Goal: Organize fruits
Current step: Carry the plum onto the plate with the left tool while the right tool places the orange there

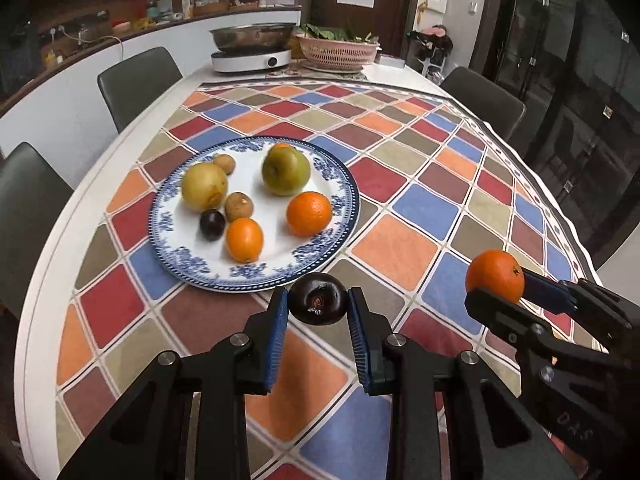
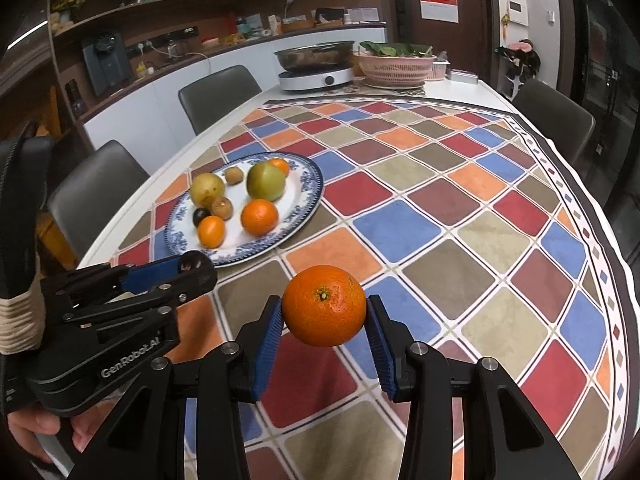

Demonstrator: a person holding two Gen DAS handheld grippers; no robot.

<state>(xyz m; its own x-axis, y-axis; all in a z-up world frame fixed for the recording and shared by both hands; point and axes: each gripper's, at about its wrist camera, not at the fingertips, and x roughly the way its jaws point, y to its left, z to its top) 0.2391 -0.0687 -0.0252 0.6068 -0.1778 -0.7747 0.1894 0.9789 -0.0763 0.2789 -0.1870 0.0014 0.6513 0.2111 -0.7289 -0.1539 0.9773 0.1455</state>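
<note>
My left gripper (image 1: 318,300) is shut on a dark purple plum (image 1: 317,299), held above the cloth just in front of the blue-and-white plate (image 1: 340,192). My right gripper (image 2: 324,312) is shut on an orange mandarin (image 2: 324,305), lifted off the table to the right of the plate (image 2: 308,184). On the plate lie several fruits: two yellow-green pears (image 1: 204,187), a green-orange citrus, two mandarins (image 1: 309,214), small brown fruits and a dark plum (image 1: 212,224). The left wrist view shows the right gripper (image 1: 496,284) with its mandarin; the right wrist view shows the left gripper (image 2: 192,266) at the left.
A checkered cloth (image 1: 420,184) covers the white oval table. At the far end stand a steel pot on an induction cooker (image 1: 251,58) and a pink basket of greens (image 1: 338,50). Grey chairs (image 1: 140,80) line both sides. A hand (image 2: 36,428) holds the left gripper.
</note>
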